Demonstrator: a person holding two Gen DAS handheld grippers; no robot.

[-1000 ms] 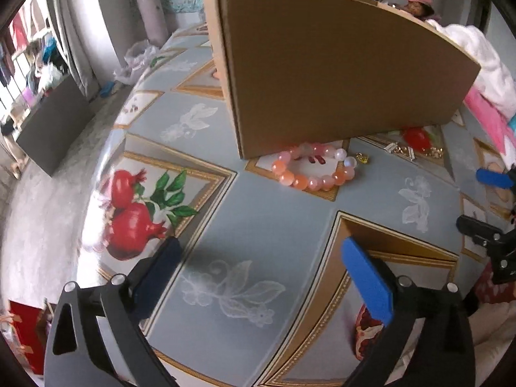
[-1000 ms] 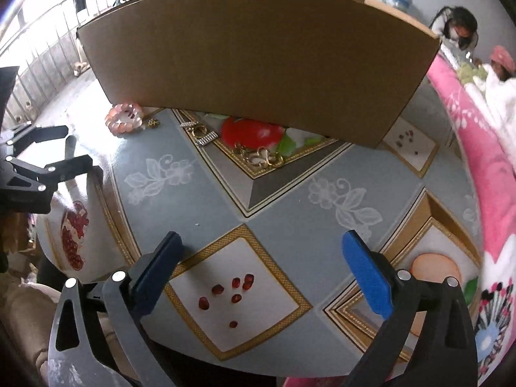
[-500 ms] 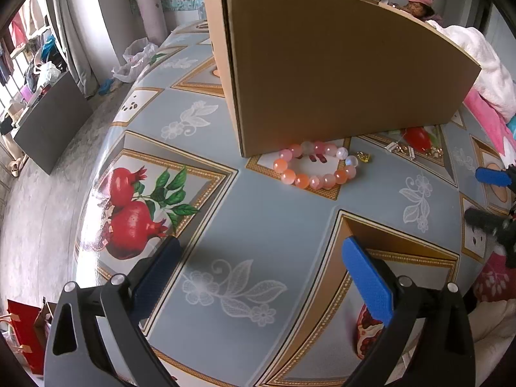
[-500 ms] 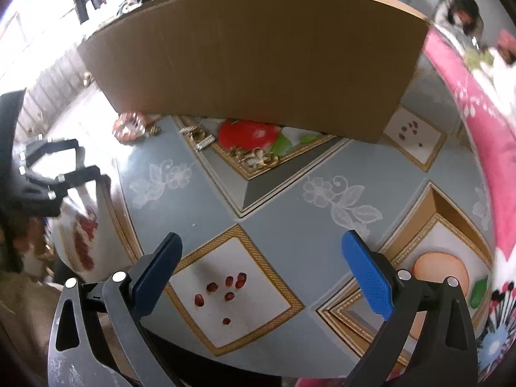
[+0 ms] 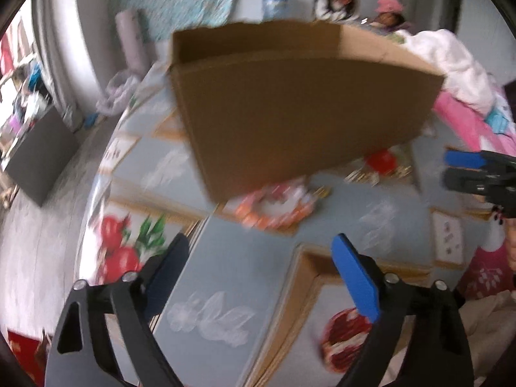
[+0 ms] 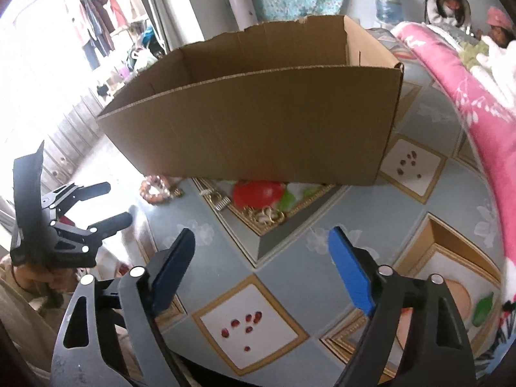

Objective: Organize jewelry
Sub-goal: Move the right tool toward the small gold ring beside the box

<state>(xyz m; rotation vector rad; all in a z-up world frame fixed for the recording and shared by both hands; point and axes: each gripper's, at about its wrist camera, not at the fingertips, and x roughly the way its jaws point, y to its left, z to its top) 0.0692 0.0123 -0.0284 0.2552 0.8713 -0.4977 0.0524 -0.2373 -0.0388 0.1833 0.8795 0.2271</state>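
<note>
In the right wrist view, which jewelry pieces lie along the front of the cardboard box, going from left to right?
Pink bead bracelet → small gold charm → silver and gold clasp pieces → gold chain.

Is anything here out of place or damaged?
Yes. The jewelry lies loose on the table in front of the box, not in it: a bead bracelet, a clip and a gold chain. The box's back rim is torn and ragged.
</note>
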